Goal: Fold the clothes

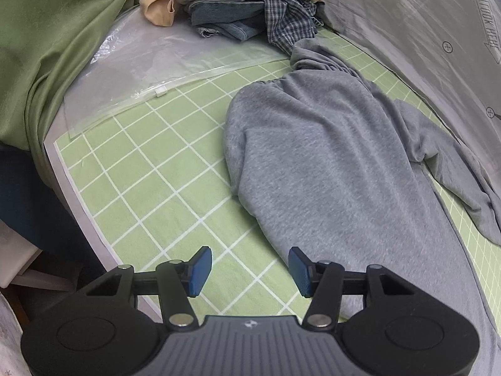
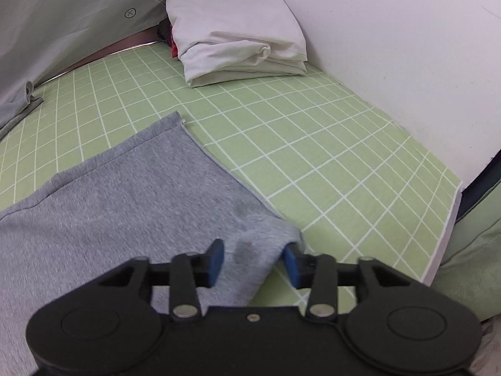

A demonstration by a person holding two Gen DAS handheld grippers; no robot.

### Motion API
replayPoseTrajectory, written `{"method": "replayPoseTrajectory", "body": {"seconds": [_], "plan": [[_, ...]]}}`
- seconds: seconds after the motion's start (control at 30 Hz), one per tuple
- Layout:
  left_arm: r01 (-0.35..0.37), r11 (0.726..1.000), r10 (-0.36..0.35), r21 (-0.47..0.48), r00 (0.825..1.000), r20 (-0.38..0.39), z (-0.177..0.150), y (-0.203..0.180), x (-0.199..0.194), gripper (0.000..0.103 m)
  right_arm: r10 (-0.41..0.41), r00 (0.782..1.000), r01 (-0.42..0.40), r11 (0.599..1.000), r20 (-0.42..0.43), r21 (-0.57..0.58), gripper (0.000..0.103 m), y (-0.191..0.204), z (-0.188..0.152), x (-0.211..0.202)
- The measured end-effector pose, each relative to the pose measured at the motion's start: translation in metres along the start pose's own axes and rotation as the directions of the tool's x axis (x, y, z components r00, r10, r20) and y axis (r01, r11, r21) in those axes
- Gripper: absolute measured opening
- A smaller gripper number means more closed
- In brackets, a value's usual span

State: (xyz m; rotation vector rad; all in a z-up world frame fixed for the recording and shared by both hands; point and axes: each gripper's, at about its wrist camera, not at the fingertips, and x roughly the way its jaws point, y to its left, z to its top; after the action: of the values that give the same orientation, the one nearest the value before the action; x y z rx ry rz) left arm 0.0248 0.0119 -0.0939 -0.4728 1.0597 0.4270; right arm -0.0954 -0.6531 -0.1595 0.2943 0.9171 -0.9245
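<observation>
The left tongs point(image 1: 247, 271) stand apart over the checked sheet point(image 1: 150, 169). The right tongs point(image 2: 254, 263) stand apart around a corner of the grey garment point(image 2: 131, 206), not pressing it.

Your left claw point(image 1: 250, 271) points steeply downward, its two blue pads point(image 1: 200, 271) standing well apart with nothing between them; neither pad presses on anything. The black linkage arms behind the pads splay outward evenly on both sides, and the claw sits level across its own view.

Your right claw point(image 2: 253, 263) also tilts downward, though less steeply. Its blue pads point(image 2: 216, 261) stand apart at about the same gap as the left one's. A fold of grey fabric point(image 2: 250, 250) lies between them and reaches the right-hand pad, but the pads do not squeeze it. No hand, sleeve or wrist shows in either view.
</observation>
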Motion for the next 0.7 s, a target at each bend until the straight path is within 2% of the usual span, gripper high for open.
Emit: {"method": "replayPoseTrajectory", "body": {"seconds": [0.03, 0.1, 0.17, 0.3, 0.57, 0.7], "plan": [[0.001, 1.000, -0.001, -0.002, 1.000, -0.002, 0.006, 0.003, 0.003, 0.058, -0.007, 1.000, 0.007, 1.000, 0.003, 0.008, 0.054, 0.005, -0.003, -0.005], [0.003, 1.000, -0.003, -0.008, 1.000, -0.007, 0.018, 0.010, 0.011, 0.061, -0.019, 1.000, 0.019, 0.999, 0.000, 0.031, 0.066, 0.015, -0.007, -0.014], [0.007, 1.000, -0.008, -0.022, 1.000, -0.020, 0.032, 0.018, 0.021, 0.061, -0.034, 0.999, 0.034, 0.998, 0.007, 0.052, 0.072, 0.029, -0.012, -0.028], [0.022, 0.999, -0.024, -0.043, 0.999, -0.034, 0.061, 0.031, 0.041, 0.061, -0.046, 0.999, 0.045, 0.997, 0.019, 0.059, 0.078, 0.061, -0.025, -0.055], [0.071, 0.997, -0.071, 0.000, 0.995, -0.067, 0.111, 0.041, 0.084, 0.061, -0.042, 0.999, 0.042, 0.999, 0.005, -0.022, 0.080, 0.128, -0.053, -0.091], [0.105, 0.994, -0.103, 0.027, 0.992, -0.075, 0.125, 0.038, 0.097, 0.056, -0.037, 0.999, 0.037, 0.998, 0.001, -0.041, 0.080, 0.154, -0.064, -0.105]]}}
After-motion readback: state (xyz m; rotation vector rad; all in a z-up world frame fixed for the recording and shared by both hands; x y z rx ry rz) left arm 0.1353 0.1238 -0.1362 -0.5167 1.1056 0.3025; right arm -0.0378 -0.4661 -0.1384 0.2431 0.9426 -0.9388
